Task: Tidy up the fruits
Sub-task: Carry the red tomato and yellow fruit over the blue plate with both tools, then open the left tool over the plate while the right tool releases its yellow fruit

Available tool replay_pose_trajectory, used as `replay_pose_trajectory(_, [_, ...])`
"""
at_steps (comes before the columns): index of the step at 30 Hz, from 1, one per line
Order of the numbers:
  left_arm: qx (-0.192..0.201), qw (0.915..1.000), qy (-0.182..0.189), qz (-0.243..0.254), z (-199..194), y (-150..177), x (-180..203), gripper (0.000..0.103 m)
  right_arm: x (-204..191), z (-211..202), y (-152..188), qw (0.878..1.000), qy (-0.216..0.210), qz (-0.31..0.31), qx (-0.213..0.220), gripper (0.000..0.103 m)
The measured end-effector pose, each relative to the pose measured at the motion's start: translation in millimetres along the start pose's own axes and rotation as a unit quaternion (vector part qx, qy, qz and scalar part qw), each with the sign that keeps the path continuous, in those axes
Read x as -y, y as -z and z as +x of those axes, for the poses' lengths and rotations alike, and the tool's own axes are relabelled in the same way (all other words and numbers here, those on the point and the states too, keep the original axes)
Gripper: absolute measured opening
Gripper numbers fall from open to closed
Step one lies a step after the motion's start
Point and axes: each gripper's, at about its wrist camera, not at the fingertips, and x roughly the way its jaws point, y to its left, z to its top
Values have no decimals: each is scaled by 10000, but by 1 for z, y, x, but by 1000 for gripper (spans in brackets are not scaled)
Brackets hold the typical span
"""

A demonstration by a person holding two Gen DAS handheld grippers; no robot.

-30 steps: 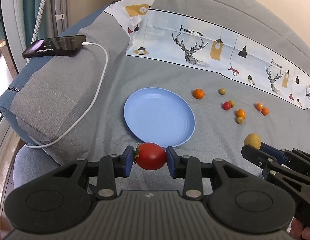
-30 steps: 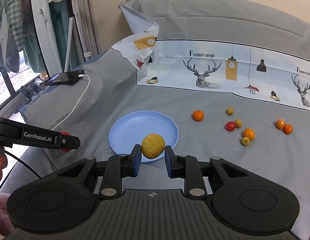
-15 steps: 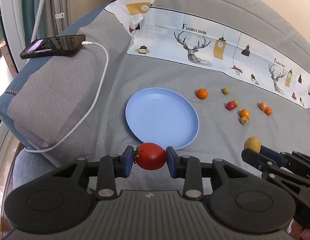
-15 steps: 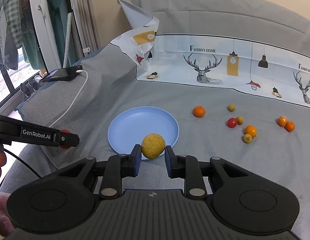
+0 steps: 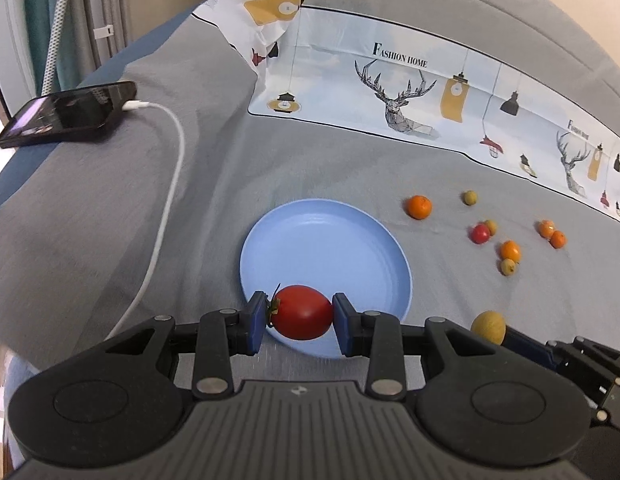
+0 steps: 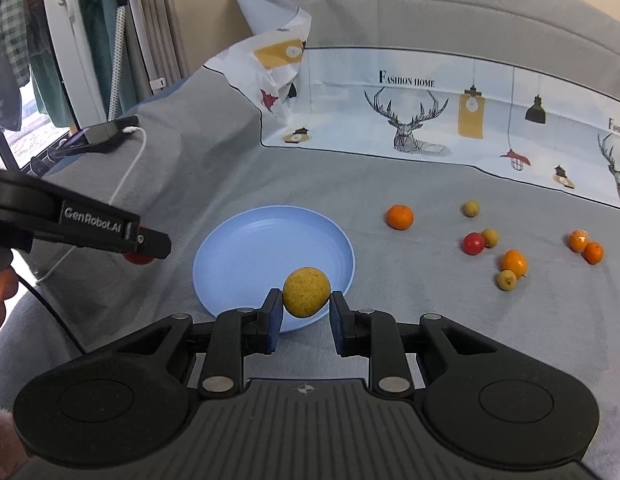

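Both grippers loaded, held above the near rim of the blue plate (image 5: 325,240).

Left wrist view: left gripper (image 5: 300,318) clamped on a red tomato (image 5: 302,312); phone (image 5: 66,114) on its cable far left ahead; right gripper's yellow fruit (image 5: 487,326) just to the right.
Right wrist view: right gripper (image 6: 304,314) clamped on the yellow fruit (image 6: 306,291); only this view shows fingers (image 6: 2,284) at the left edge. Loose small fruits ahead right, e.g. an orange (image 6: 399,217).

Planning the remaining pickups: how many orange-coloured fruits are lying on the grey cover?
4. One orange fruit lies alone nearest the blue plate; one sits beside a small yellow fruit; a touching pair lies farthest right. None seems hidden.
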Motion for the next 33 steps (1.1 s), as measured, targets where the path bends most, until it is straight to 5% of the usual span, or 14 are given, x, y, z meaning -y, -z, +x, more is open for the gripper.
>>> replay_pose_trajectory(12, [-249,9994,-180,176,82,-36,5,39,1,84,-20,9988,-95,56,-482,27])
replay_pose_trajectory(23, [-635,9967,-367,346,143,-37,5,39,-2,144,-22,9960,-129,-226,-858,27])
replay_pose_trajectory(24, [-639,9967,-368,353,146,-38,5,42,-2,148,-22,9957,-144,-223,-885,27])
replay_pose_trajectory(26, [-599,9968,-372,374,147,-40,5,69,-3,152,-23,9952,-191,-238,-931,27])
replay_pose_trajectory(27, [-545,9972,-366,365,144,-42,4,93,-3,153,-25,9953,-198,-238,-921,29])
replay_pose_trajectory(28, [-457,9977,-367,336,141,-44,4,103,-4,151,-27,9953,-207,-247,-913,41])
replay_pose_trajectory(29, [-327,9984,-355,299,134,-45,3,103,-4,149,-28,9954,-207,-255,-902,59])
replay_pose_trajectory(31, [-292,9986,-296,332,123,-45,4,103,-2,136,-31,9958,-179,-252,-860,78])
replay_pose_trajectory(33, [-349,9983,-297,351,111,-41,4,103,-1,122,-32,9959,-174,-238,-856,84])
